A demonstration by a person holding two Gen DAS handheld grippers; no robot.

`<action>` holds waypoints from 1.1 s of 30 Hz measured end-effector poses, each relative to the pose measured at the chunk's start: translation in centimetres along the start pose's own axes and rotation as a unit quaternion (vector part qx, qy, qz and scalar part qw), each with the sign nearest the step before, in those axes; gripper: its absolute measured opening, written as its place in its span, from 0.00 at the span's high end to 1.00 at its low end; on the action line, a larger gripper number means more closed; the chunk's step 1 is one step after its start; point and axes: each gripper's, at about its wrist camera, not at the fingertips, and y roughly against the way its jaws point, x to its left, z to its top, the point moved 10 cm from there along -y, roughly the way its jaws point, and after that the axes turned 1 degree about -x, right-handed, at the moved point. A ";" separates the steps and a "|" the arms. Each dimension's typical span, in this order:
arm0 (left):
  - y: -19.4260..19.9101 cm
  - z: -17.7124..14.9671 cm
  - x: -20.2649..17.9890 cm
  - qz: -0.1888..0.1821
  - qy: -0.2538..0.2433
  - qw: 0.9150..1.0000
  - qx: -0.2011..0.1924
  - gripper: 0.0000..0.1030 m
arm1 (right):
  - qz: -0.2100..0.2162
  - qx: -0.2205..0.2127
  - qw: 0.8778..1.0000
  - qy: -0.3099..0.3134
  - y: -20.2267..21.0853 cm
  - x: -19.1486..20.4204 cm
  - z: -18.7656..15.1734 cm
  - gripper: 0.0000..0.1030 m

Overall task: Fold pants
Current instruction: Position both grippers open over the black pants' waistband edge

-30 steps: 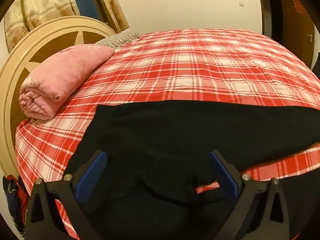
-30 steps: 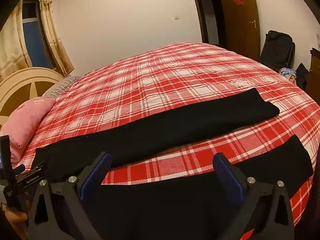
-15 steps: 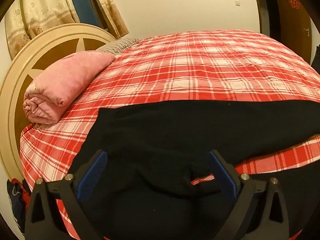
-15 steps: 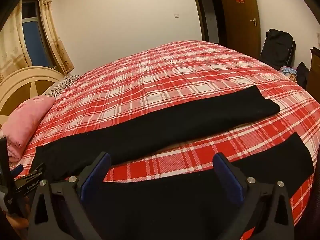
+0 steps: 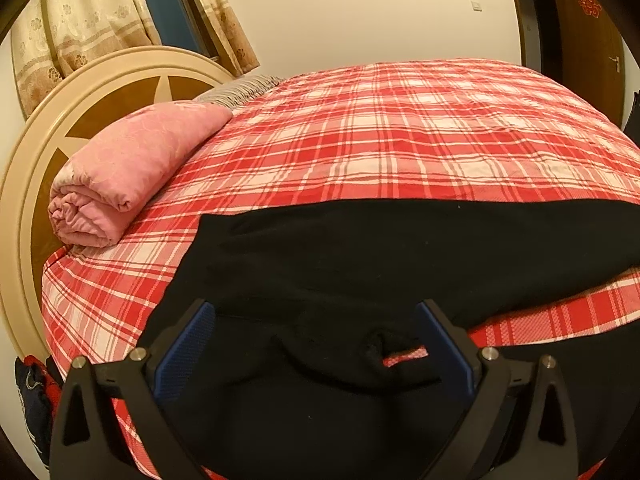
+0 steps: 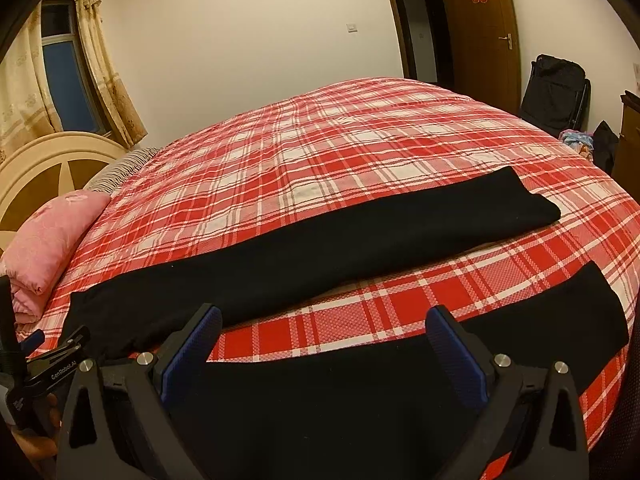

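Observation:
Black pants (image 6: 320,248) lie spread flat on the red plaid bed (image 6: 340,152), legs apart and running to the right. The far leg ends at a cuff (image 6: 528,204); the near leg (image 6: 552,320) lies along the front edge. In the left wrist view the waist and crotch of the pants (image 5: 380,264) fill the foreground. My left gripper (image 5: 316,320) is open and empty just above the waist. My right gripper (image 6: 324,324) is open and empty above the near leg. The left gripper's body shows at the right wrist view's left edge (image 6: 44,364).
A rolled pink quilt (image 5: 132,172) lies at the head of the bed by the round cream headboard (image 5: 60,120). A striped pillow (image 5: 240,88) sits behind it. A black bag (image 6: 556,92) and wooden door (image 6: 480,28) stand past the bed's far right side.
The left gripper has drawn back and tilted up slightly, so more bed and headboard show. The right gripper has barely moved. The pants lie unchanged.

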 end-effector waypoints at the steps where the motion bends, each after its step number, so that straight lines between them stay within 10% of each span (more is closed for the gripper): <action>1: 0.0 0.0 0.0 0.000 0.000 1.000 0.000 0.01 | 0.000 0.000 1.000 0.000 0.0 0.0 0.0 0.01; 33: -0.6 -0.6 -0.3 -0.009 0.001 1.000 0.017 0.01 | 0.000 0.012 1.000 0.003 -0.7 0.2 -0.5 0.01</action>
